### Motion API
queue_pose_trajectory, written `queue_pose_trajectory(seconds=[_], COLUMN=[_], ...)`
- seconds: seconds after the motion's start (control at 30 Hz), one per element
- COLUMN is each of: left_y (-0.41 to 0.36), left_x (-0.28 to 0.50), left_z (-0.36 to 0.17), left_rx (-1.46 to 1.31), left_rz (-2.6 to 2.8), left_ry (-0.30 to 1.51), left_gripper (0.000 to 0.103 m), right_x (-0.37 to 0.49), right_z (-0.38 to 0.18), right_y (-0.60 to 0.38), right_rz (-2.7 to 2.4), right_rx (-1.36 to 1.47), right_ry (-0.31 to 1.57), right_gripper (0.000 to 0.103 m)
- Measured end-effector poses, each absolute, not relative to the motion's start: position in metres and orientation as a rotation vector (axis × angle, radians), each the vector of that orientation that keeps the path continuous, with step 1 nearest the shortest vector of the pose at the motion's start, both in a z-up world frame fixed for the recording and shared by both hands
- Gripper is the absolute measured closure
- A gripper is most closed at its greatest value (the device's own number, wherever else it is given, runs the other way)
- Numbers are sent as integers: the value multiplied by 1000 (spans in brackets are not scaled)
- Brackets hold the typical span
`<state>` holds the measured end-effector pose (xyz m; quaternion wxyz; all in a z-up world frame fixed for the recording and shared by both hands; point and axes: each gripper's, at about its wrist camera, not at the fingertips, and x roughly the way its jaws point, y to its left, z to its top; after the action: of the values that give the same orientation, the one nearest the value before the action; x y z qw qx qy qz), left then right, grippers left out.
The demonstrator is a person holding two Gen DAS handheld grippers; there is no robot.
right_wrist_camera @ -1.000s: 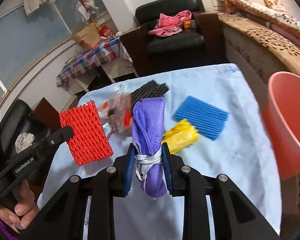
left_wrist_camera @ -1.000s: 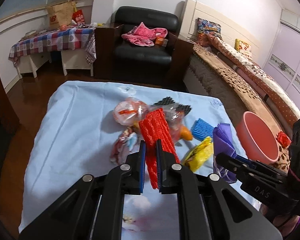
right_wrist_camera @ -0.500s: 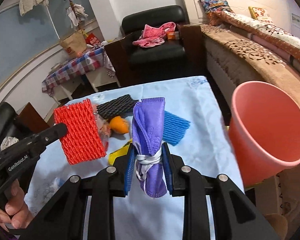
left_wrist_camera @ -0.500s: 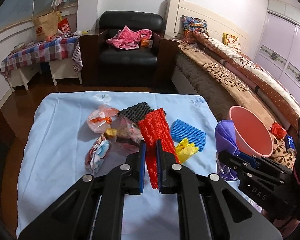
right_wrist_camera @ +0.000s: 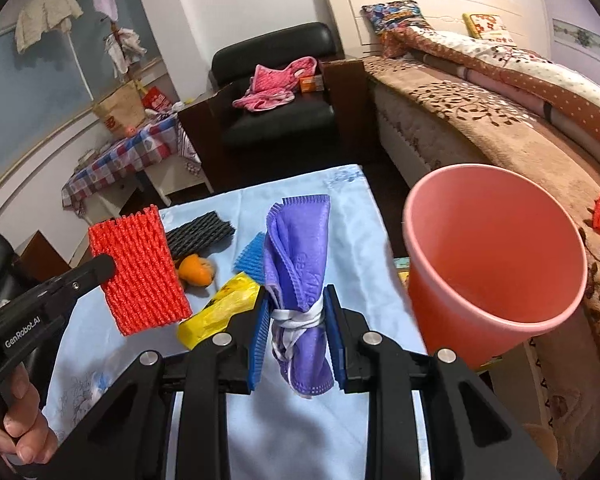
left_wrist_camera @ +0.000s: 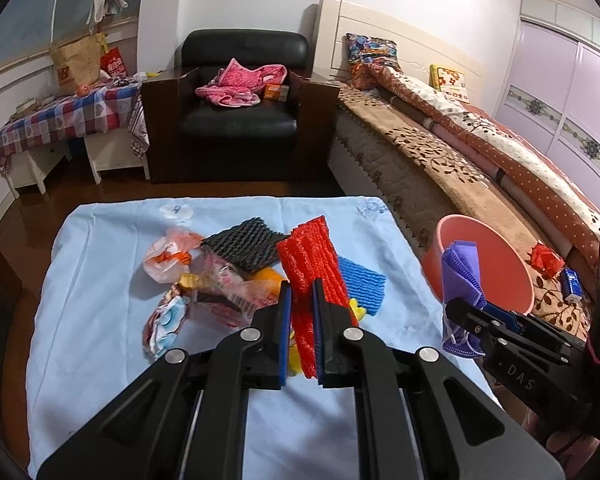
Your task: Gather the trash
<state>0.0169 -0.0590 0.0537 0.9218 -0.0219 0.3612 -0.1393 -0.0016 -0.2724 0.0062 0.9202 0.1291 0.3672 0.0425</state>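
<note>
A: What had changed over that last second?

B: Both hands had carried their loads toward the pink bin (right_wrist_camera: 496, 256). A second earlier the bin sat at the edge of the right wrist view; by this moment its open mouth filled the right half of it, close beside the right gripper (right_wrist_camera: 296, 320).

A: And the jaws?

B: Clenched on both sides, with no change in their hold. The right gripper's jaws were grasping the purple face mask (right_wrist_camera: 298, 264), bunched with its white ear loops wound round the middle. The left gripper (left_wrist_camera: 302, 312) had its jaws closed on the red foam fruit net (left_wrist_camera: 312, 264), held up above the table (left_wrist_camera: 100, 280).

A: So where did that leave the task?

B: I'd judge two pieces of trash were in transit, neither dropped yet. The mask hung just left of the bin's rim, not over the opening. The net was further off, above the middle of the table.

A: Anything in the bin?

B: The inside that showed looked bare; its very bottom was hidden.

A: What remained on the table?

B: The black foam net (left_wrist_camera: 244, 244), the blue foam net (left_wrist_camera: 360, 280), a yellow wrapper (right_wrist_camera: 216, 312), a piece of orange peel (right_wrist_camera: 196, 270), and a cluster of crumpled plastic bags (left_wrist_camera: 172, 256).
</note>
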Motion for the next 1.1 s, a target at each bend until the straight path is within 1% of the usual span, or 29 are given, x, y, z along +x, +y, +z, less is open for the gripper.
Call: queue_pose_trajectory(seconds=[0.67, 1.1], left_y=[-118, -178], left_x=[20, 27], left_z=[71, 72], left_rx=[-7, 18], left_rz=[-389, -484], left_ry=[684, 668], left_gripper=[94, 94], right_x=[-10, -11], right_z=[11, 9], right_y=[-334, -390], right_rz=[-39, -158], right_rx=[337, 376], right_ry=[700, 671], right_gripper=[77, 77])
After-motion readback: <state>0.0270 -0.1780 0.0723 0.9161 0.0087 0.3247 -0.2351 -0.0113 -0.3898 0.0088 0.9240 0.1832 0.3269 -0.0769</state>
